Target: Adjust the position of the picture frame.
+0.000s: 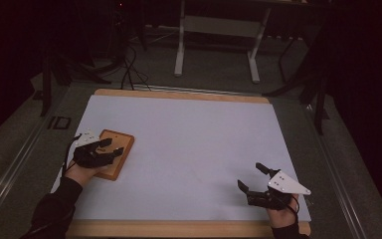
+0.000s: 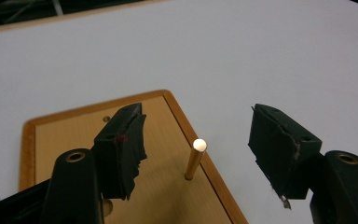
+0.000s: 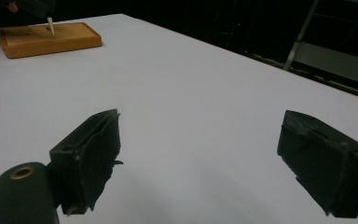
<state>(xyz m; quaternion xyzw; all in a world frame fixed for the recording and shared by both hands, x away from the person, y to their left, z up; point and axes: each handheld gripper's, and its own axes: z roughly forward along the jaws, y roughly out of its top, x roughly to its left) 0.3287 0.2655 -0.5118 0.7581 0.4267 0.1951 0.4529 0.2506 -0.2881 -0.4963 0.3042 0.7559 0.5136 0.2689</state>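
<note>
Right gripper (image 3: pixel 198 158): we see its two black jaws set wide apart, nothing between them.
Surface: flat white table sheet (image 3: pixel 191 93).
Far left: rectangular light wooden block (image 3: pixel 37 42), one thin upright wooden peg (image 3: pixel 51 25) standing in it.
Above the block: the other dark gripper (image 3: pixel 23 7).

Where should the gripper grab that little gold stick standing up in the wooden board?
Probably the bare upper part of the peg, just under its shiny tip. It stands nearly upright in a hole near the edge of the wooden board, so come down from above with one jaw on each side. The left gripper already straddles it without touching.
</note>
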